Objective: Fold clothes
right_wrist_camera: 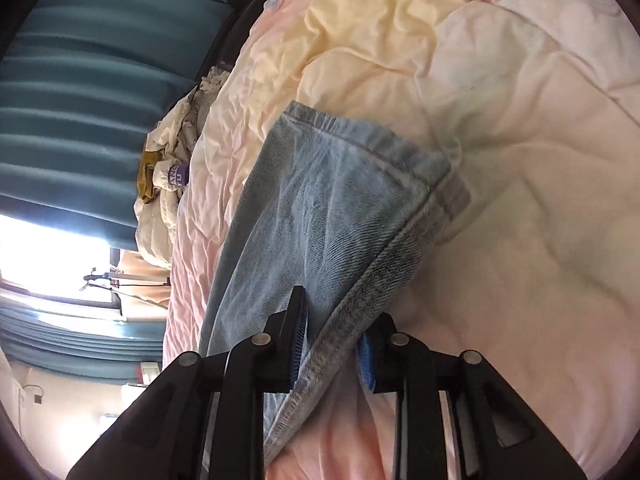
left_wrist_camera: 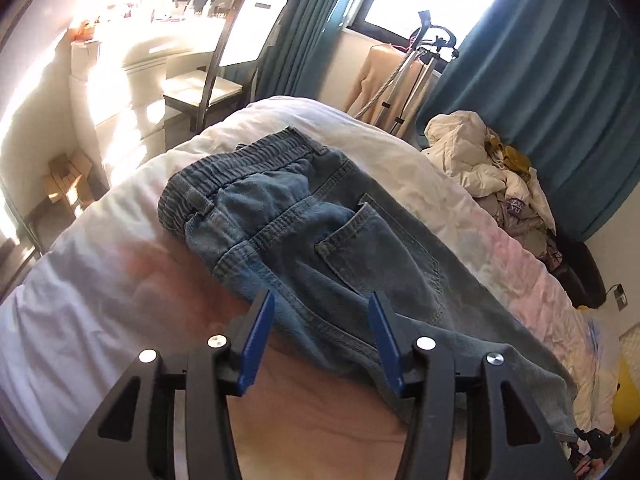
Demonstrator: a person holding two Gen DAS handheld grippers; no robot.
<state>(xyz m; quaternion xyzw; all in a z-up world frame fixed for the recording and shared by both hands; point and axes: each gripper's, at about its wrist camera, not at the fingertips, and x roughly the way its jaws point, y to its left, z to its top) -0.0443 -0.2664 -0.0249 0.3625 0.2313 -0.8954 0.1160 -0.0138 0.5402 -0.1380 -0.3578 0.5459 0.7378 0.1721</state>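
The right gripper [right_wrist_camera: 330, 340] was closed on the jeans [right_wrist_camera: 320, 216] near the leg hem, its 2 fingers pinching a seam edge; the leg ran away from it across the duvet [right_wrist_camera: 500, 80]. The left gripper [left_wrist_camera: 320, 316] stood wide open, holding nothing, poised just over the seat of the jeans [left_wrist_camera: 320, 232], the waistband lying farther off. Risk: the thin seam grip could slip under the denim's weight during a lift, and the soft, rumpled duvet could skew any fold laid on it.
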